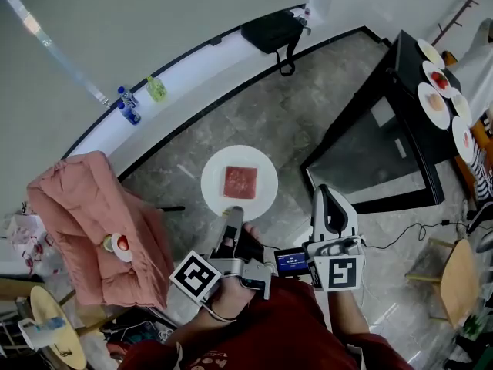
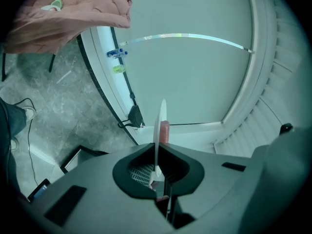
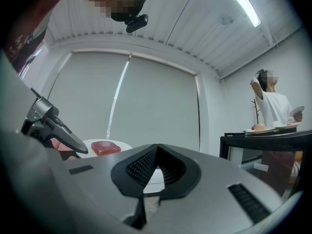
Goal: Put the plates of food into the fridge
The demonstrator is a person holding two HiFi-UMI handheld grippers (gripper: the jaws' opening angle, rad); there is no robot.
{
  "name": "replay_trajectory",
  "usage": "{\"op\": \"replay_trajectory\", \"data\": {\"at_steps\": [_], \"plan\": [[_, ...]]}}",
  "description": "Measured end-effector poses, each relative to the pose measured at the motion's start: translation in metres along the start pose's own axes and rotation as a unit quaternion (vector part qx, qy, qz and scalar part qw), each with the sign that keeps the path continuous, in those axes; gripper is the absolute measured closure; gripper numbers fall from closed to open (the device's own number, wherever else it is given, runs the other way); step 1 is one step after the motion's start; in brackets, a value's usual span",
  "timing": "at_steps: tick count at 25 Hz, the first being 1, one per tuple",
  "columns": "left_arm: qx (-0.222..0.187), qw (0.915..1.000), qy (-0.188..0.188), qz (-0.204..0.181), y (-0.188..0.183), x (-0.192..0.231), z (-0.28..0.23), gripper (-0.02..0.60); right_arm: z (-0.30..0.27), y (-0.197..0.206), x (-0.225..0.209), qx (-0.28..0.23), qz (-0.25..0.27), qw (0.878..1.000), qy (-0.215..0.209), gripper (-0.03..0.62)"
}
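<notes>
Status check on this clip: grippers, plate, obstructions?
Left gripper shut on plate rim, meat slab aboard. Right gripper shut, empty. More plates on black table, right. Pink quilt left, not touching.

Two tools [image 1: 229, 214] [image 1: 328, 193], one held plate [image 1: 258, 168]

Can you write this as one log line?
left gripper: shut on plate | plate: holds red food | right gripper: shut, empty

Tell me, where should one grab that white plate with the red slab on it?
Take the plate by its bare rim, edge-on from the side nearest the person, one jaw above and one below, as the left gripper does. It is thin and flat, and the red slab sits mid-plate, leaving the rim free.
</notes>
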State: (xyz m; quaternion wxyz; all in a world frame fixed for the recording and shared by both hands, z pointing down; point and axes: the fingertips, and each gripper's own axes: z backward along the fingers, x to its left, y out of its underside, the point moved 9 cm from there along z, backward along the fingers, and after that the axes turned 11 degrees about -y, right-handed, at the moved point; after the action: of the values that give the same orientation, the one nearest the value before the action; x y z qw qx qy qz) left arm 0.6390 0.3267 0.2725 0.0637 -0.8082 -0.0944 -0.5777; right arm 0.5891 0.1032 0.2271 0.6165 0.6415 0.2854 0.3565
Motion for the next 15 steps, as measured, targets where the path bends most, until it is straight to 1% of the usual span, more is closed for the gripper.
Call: {"op": "replay_trajectory", "data": {"at_steps": [6,9,15], "plan": [[0.007,0.9999,0.005,0.005,-0.032,-0.014,-0.026,0.565,-0.046,-0.007,0.001,-0.010,0.003,1.000,0.002,0.583],[0.009,0.9999,0.007,0.004,-0.049,-0.020,-0.037,0.565,-0.066,-0.010,0.004,-0.015,0.005,1.000,-0.005,0.583],[0.012,0.9999,0.006,0.004,-0.083,-0.024,-0.056,0.565,-0.104,-0.012,0.011,-0.015,0.009,1.000,0.005,0.583]]}}
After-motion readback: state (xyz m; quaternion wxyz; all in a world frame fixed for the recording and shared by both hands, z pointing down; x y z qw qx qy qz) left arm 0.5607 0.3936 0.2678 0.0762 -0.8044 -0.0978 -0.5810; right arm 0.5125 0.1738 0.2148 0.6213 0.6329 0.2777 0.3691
